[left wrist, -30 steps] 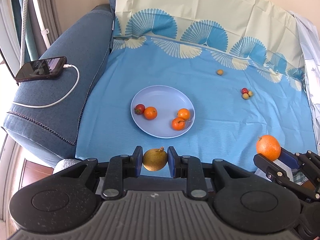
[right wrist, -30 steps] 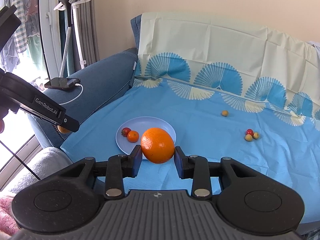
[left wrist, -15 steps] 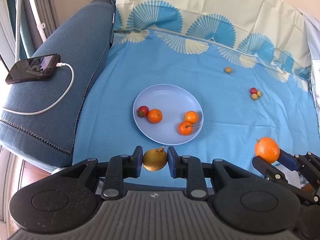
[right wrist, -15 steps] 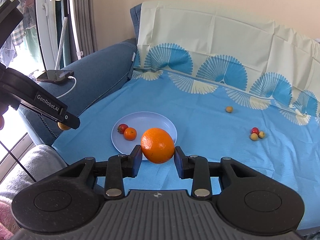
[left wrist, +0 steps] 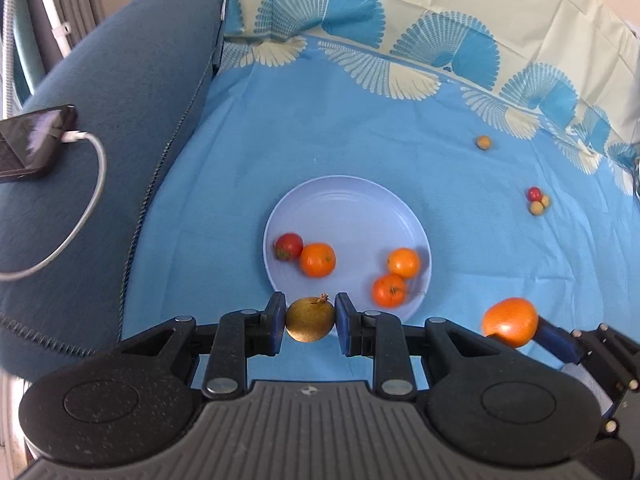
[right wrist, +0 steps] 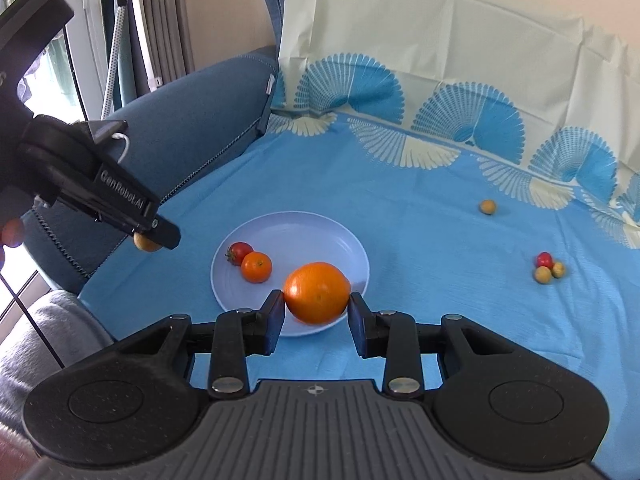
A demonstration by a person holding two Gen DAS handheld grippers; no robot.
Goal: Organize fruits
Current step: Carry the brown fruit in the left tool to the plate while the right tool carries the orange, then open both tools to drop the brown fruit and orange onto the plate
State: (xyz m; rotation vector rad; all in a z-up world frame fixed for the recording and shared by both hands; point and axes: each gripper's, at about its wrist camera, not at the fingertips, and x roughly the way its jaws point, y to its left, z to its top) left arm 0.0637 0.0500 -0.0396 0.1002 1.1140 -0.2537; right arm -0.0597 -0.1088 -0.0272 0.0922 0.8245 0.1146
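A pale blue plate (left wrist: 352, 204) lies on the blue cloth; it also shows in the right wrist view (right wrist: 320, 232). On it are a red fruit (left wrist: 289, 245) and three small oranges (left wrist: 317, 259). My left gripper (left wrist: 310, 320) is shut on a small brown-yellow fruit (left wrist: 310, 319), just short of the plate's near rim. My right gripper (right wrist: 317, 300) is shut on a large orange (right wrist: 318, 292), held over the plate's near edge. That orange also shows in the left wrist view (left wrist: 510, 321).
Loose small fruits lie on the cloth to the right: one brown fruit (left wrist: 483, 142) and a red and yellow cluster (left wrist: 537, 201). A phone on a white cable (left wrist: 34, 140) rests on the sofa arm (left wrist: 120, 120) at left.
Both grippers have moved forward toward the plate, each still holding its fruit. The plate looks larger and nearer in both views.
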